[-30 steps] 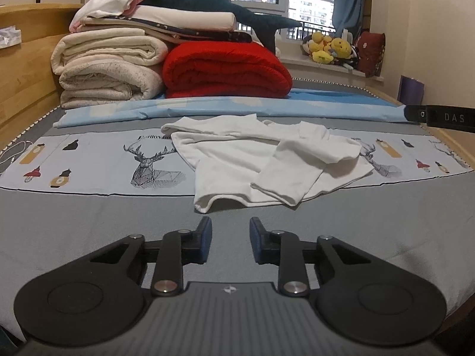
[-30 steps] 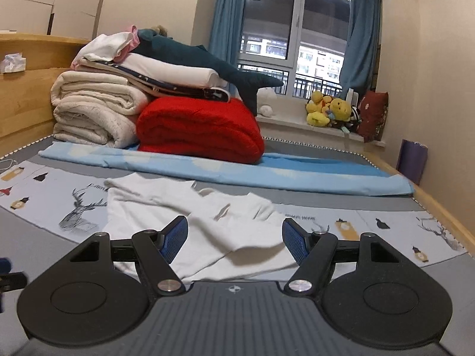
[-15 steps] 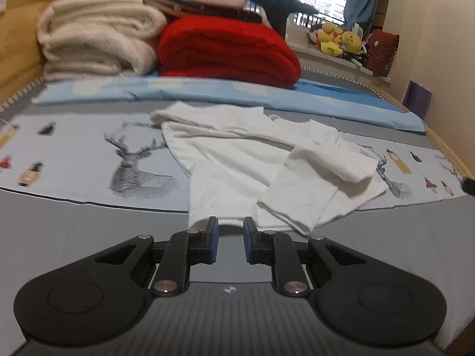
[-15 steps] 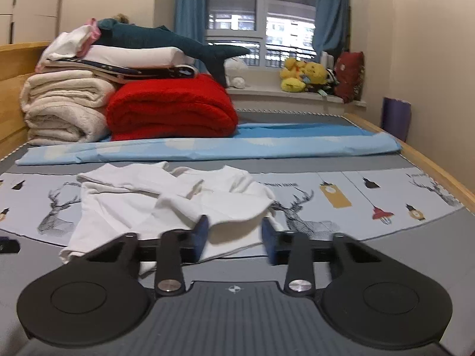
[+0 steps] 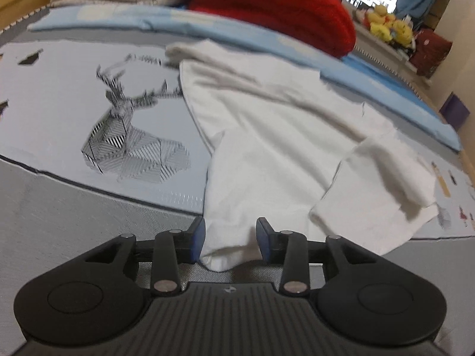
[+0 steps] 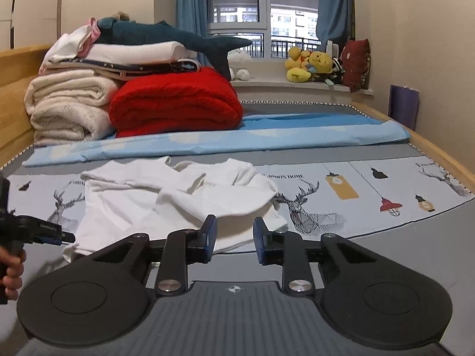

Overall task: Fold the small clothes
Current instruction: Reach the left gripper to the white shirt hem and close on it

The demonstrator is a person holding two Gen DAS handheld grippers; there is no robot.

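Note:
A small white long-sleeved shirt (image 5: 267, 136) lies rumpled on the bed, one sleeve folded across its body. My left gripper (image 5: 230, 237) is open, and the shirt's near left hem corner lies between its blue-padded fingers. In the right wrist view the same shirt (image 6: 166, 195) lies ahead. My right gripper (image 6: 234, 234) is open and empty, low over the shirt's near right edge. The left gripper (image 6: 63, 237) shows at the left edge of that view, at the hem corner.
The shirt lies on a pale deer-print sheet (image 6: 371, 195) over a grey bed. Behind it are a light blue cloth (image 6: 237, 142), a red blanket (image 6: 175, 103), stacked cream blankets (image 6: 65, 106), a plush shark (image 6: 166, 35) and toys on the sill (image 6: 311, 62).
My left gripper moved forward to the shirt's hem and opened wider around the corner. My right gripper moved closer to the shirt's near right edge and stayed open.

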